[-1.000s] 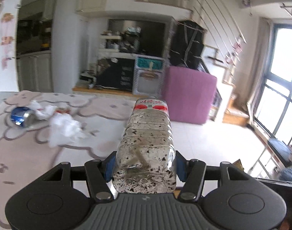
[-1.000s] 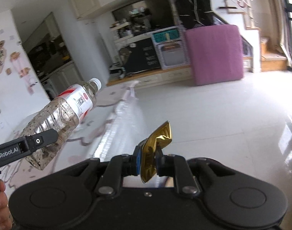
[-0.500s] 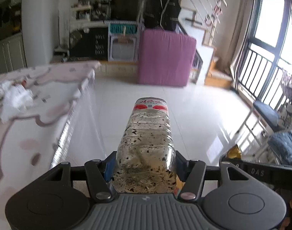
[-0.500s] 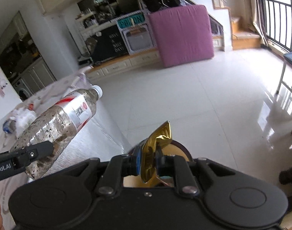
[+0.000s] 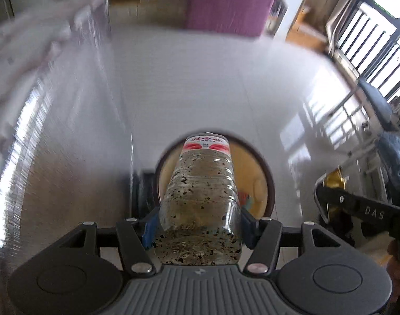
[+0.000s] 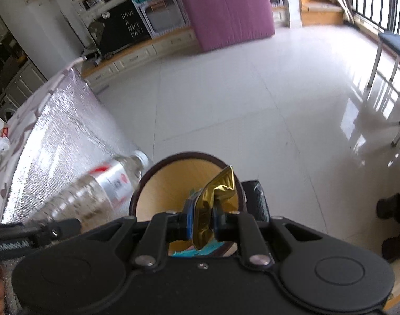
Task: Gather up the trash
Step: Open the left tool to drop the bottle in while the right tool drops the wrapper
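Above the round bin (image 6: 158, 183), the left gripper (image 5: 200, 225) clamps a speckled plastic bottle (image 5: 200, 191); the right gripper (image 6: 202, 223) pinches a gold wrapper (image 6: 215, 197).

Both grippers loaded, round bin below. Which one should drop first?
Right, probably. The right gripper holds its crumpled gold foil wrapper directly over the round tan, dark-rimmed bin. The left gripper angles its speckled clear plastic bottle toward the rim.

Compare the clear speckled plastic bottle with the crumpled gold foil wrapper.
The clear speckled plastic bottle is bulky and rigid; the crumpled gold foil wrapper is thin and flattened. The bottle spreads the left gripper wide; the wrapper sits in the nearly shut right gripper. Both hang over the round bin.
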Tool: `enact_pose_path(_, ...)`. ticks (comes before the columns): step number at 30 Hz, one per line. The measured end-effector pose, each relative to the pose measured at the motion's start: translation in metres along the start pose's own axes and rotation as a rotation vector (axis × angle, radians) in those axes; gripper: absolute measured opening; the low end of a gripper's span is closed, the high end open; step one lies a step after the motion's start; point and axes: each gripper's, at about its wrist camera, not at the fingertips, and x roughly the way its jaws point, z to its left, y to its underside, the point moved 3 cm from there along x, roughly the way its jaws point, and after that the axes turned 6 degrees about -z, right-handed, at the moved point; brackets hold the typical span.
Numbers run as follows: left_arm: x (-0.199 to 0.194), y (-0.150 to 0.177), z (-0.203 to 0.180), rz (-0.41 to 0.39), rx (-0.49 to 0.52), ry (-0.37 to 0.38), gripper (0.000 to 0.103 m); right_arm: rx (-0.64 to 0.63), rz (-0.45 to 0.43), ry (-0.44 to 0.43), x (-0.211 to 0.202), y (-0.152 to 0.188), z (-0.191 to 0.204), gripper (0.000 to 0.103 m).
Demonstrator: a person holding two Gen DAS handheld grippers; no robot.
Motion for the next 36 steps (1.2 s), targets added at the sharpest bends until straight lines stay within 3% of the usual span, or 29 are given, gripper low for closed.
enact_pose_path(4,0.034,0.000,0.010,0.133,-0.033,-0.063,0.060,0.016,0.051,-0.001,0.025,-0.002,0.000,0.015)
enact_pose_path(9,0.072,-0.010,0.010,0.231,-0.043,-0.065,0.060,0.025,0.101,-0.011,0.050,-0.006,0.001,0.015)
enact_pose_path(21,0.164,-0.036,0.001,0.326,-0.116,-0.089,0.061,0.045,0.162,-0.033,0.091,-0.014,-0.001,0.015)
enact_pose_path(26,0.185,-0.039,0.005,0.304,-0.124,-0.082,0.063,0.052,0.179,-0.030,0.105,-0.019,-0.002,0.015)
enact_pose_path(30,0.177,-0.039,0.004,0.265,-0.069,-0.087,0.071,0.034,0.196,-0.030,0.115,-0.019,-0.004,0.015)
enact_pose_path(36,0.158,-0.035,0.013,0.257,-0.026,-0.072,0.072,-0.014,0.226,-0.024,0.127,-0.021,0.000,0.015)
